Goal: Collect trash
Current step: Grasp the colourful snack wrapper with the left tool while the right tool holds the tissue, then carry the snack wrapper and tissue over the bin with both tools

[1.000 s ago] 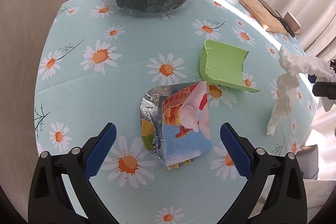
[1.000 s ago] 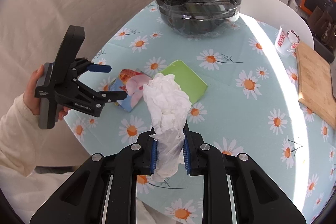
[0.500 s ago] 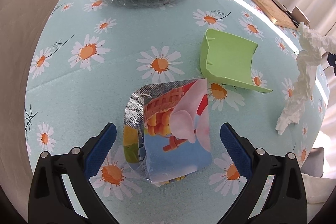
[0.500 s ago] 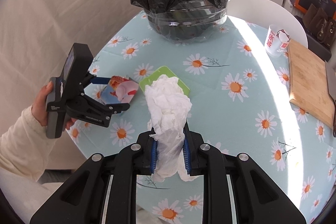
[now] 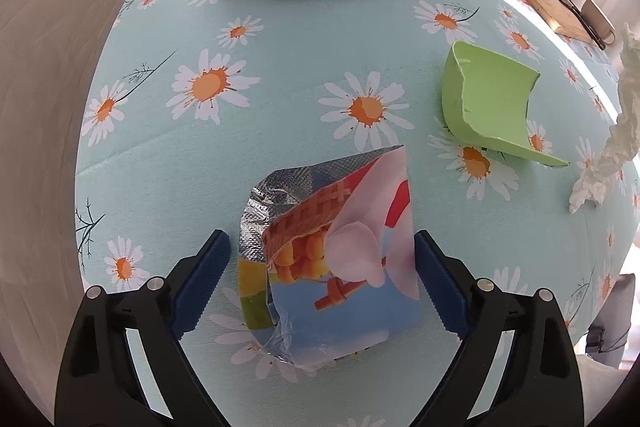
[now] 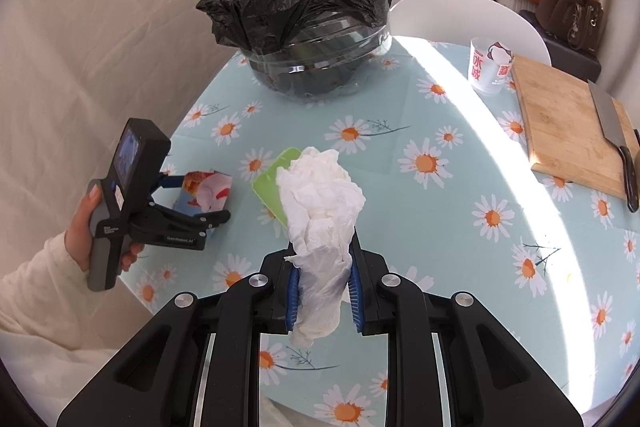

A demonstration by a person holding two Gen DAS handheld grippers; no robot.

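Observation:
A torn snack wrapper (image 5: 328, 251) with a foil inside lies on the daisy tablecloth, between the open jaws of my left gripper (image 5: 322, 277); whether the fingers touch it I cannot tell. The wrapper (image 6: 206, 193) and left gripper (image 6: 188, 197) also show in the right wrist view. My right gripper (image 6: 322, 287) is shut on a crumpled white tissue (image 6: 322, 203) and holds it above the table; the tissue (image 5: 608, 139) also hangs at the right in the left wrist view. A broken green plastic piece (image 5: 492, 103) lies right of the wrapper. A bin with a black bag (image 6: 312, 27) stands at the table's far side.
A paper cup (image 6: 490, 65) with red print stands at the far right. A wooden cutting board (image 6: 568, 123) with a cleaver (image 6: 612, 123) lies beside it. A white chair (image 6: 460, 15) stands behind the table. The table edge (image 5: 80, 187) runs close on the left.
My left gripper has moved forward and down so the wrapper now sits between its open jaws. My right gripper has risen and drawn back with the tissue.

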